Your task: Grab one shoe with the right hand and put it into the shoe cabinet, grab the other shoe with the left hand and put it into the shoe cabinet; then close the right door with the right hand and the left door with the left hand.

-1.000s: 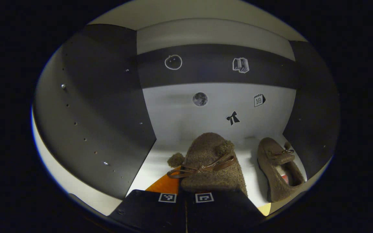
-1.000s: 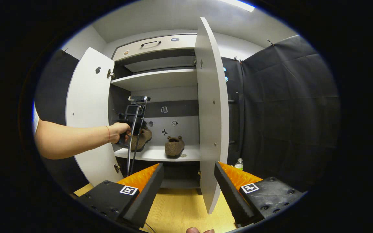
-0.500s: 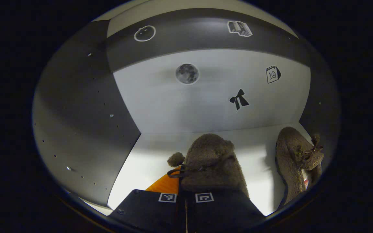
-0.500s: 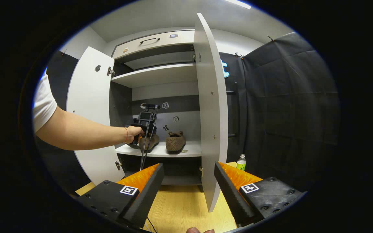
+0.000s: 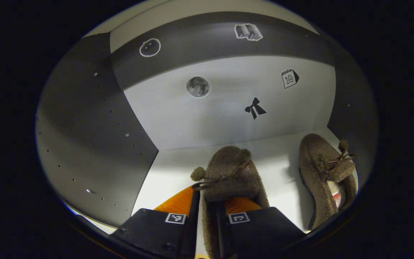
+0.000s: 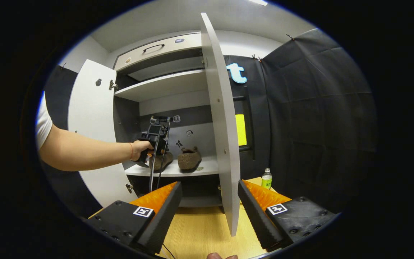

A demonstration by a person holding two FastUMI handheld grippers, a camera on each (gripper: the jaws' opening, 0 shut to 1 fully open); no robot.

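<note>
Right gripper view: bottle [image 6: 266, 177] beside cabinet [image 6: 164, 84].

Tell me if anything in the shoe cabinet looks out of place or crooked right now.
Nothing stands out. Both brown fuzzy shoes sit upright on the white shelf, side by side and apart: the left shoe between the left gripper fingers, the right shoe alone. Both doors, left door and right door, hang open and look undamaged.

The person wears a white short sleeve [image 6: 42, 124] and a thin red wrist band [image 6: 131, 151]. Each claw's black body carries a square black-and-white marker [image 6: 142, 211], with dark cables [image 6: 152, 169] hanging from the farther one.
</note>
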